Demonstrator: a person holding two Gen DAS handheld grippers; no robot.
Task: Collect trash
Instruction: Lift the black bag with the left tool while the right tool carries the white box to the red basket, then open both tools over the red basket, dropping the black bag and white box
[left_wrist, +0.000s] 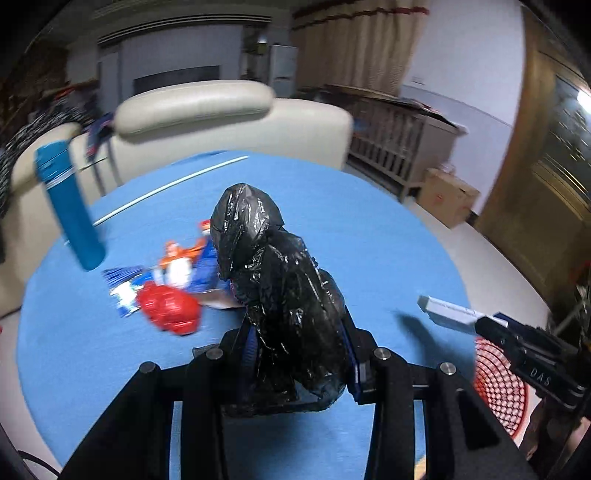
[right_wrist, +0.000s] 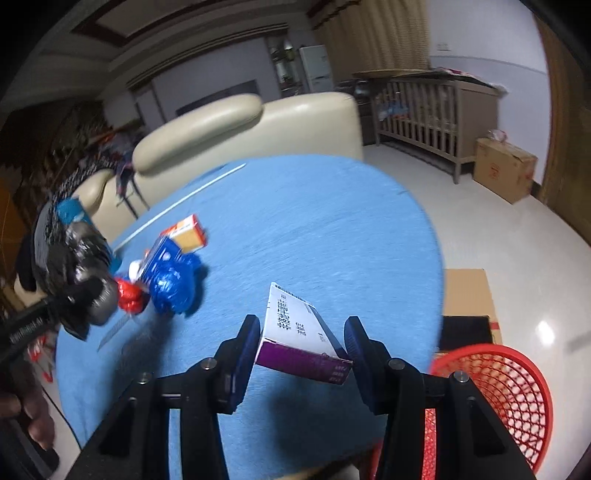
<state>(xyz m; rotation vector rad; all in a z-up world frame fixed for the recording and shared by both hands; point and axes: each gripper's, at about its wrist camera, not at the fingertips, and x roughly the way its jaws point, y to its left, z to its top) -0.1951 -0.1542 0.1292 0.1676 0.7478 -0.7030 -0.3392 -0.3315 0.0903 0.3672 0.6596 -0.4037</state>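
Down at the right edge of the blue worktop (right_wrist: 332, 229) stands a red mesh basket (right_wrist: 517, 387) on the floor; its opening is partly cut off by the right gripper's frame, and what lies inside cannot be made out. The right gripper (right_wrist: 301, 347) has its fingers clamped on a white and purple box (right_wrist: 306, 336), held tilted above the worktop's near edge, just left of the basket. Printing on the box is too blurred to read.

The left gripper (left_wrist: 299, 332) has its fingers closed on a crumpled black plastic bag (left_wrist: 280, 288), which bulges up between them and hides most of both pads; whether anything is in the bag cannot be told.

Further out on the worktop, a cluster of trash lies together: a red crumpled wrapper (left_wrist: 170, 308), a shiny blue wrapper (right_wrist: 173, 280) and a small orange box (right_wrist: 190, 232), touching or overlapping one another. Motion blur smears their outlines. A blue cylinder (left_wrist: 70, 206) shows tilted at the left of the left wrist view, near the worktop's far edge, its base hard to place. Behind the worktop is a cream sofa (left_wrist: 229, 110), and a cardboard box (right_wrist: 504, 170) sits on the floor beside a wooden crib (right_wrist: 436, 110).
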